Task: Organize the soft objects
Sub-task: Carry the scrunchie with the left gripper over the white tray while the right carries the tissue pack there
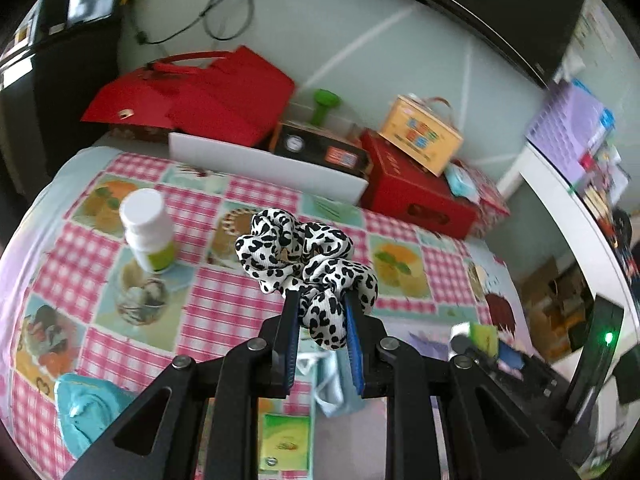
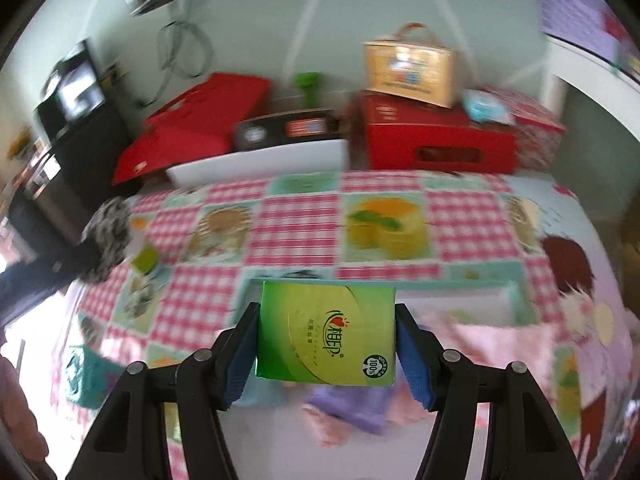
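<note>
The left tongs (image 1: pixel 322 312) pinch the light, floppy scrunchie (image 1: pixel 306 258) at its lower fold, at frame centre. The right tongs (image 2: pixel 326 340) squeeze the soft tissue pack (image 2: pixel 326 334) by its sides; it looks easily crushed.

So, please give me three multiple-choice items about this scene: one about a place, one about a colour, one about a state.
1. Where does the white bottle stand?
A. on the checked tablecloth
B. inside the white tray
C. on the red box

2. What colour is the tissue pack?
A. red
B. green
C. purple

3. What does the left gripper hold?
A. nothing
B. a bottle
C. the spotted scrunchie

Answers:
1 A, it stands upright on the cloth.
2 B, its wrapper is green between the right gripper fingers.
3 C, the fingers pinch the scrunchie.
</note>
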`<state>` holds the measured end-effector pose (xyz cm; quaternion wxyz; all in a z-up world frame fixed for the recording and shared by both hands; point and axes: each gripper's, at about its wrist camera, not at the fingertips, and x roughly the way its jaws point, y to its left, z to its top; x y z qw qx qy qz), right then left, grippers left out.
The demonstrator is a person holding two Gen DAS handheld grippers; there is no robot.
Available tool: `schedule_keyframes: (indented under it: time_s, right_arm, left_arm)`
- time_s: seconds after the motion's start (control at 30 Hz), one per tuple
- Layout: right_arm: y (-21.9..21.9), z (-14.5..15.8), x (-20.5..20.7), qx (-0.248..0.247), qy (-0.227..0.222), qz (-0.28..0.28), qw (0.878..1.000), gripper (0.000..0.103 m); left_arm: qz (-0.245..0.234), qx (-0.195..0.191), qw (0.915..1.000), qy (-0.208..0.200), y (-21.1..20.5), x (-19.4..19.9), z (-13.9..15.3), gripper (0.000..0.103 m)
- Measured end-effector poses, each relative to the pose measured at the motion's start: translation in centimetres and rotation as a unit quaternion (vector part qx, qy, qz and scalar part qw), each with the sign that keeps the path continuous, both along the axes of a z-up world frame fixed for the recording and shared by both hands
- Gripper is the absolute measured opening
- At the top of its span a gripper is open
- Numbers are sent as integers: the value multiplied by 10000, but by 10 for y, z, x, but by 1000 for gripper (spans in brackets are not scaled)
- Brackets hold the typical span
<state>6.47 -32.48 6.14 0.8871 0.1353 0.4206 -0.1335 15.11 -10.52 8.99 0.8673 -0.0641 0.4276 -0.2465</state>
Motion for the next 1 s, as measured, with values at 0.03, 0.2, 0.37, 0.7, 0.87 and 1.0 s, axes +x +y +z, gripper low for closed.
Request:
schedule_keyframes:
  time_s: [0.03, 0.2, 0.37, 0.7, 0.87, 1.0]
  right_arm:
    - [-8, 1, -4, 16, -7, -119, 9999, 67]
    - [-37, 9, -29, -64, -99, -633, 9979, 67]
    - [-54, 15, -50, -81, -270, -999, 9946, 67]
    - [-52, 9, -74, -192, -159, -1200, 9925, 67]
    - [-49, -1, -84, -163, -21, -1206, 9926, 67]
    - [-45, -12, -95, -128, 99, -1166, 9930, 67]
  left_arm:
    - [-65, 16, 10000, 0, -4, -3, -1, 22]
    - [-367, 115, 9993, 17, -23, -16, -5, 22]
    - [-631, 193, 9978, 28, -39, -30, -10, 22]
    - [-1112, 433, 9923, 324, -65, -58, -38, 22]
    - [-1311, 525, 9888, 490, -73, -73, -52, 22]
    - [-1349, 607, 9873, 584, -74, -83, -62, 22]
